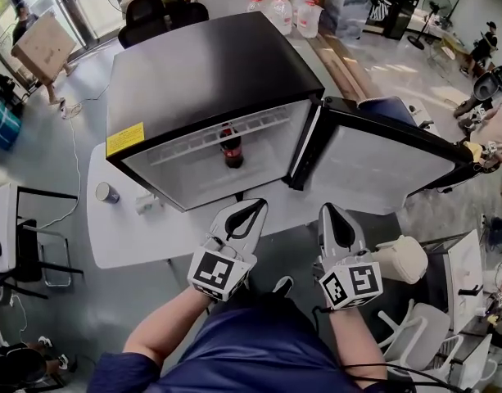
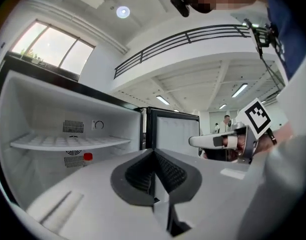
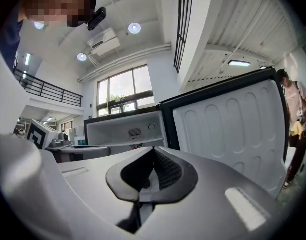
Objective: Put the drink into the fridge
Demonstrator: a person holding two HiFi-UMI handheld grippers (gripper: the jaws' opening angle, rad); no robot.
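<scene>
1. Black mini fridge on a white table, its door swung open.
2. Cola bottle with a red cap, upright inside the fridge, below the shelf.
3. Left gripper: jaws pressed together, empty, just outside the opening.
4. Right gripper: jaws together, empty, beside the left.

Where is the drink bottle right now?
Head view, centre: the drink bottle stands inside the open fridge, under its shelf, left of the swung-out door.
</scene>
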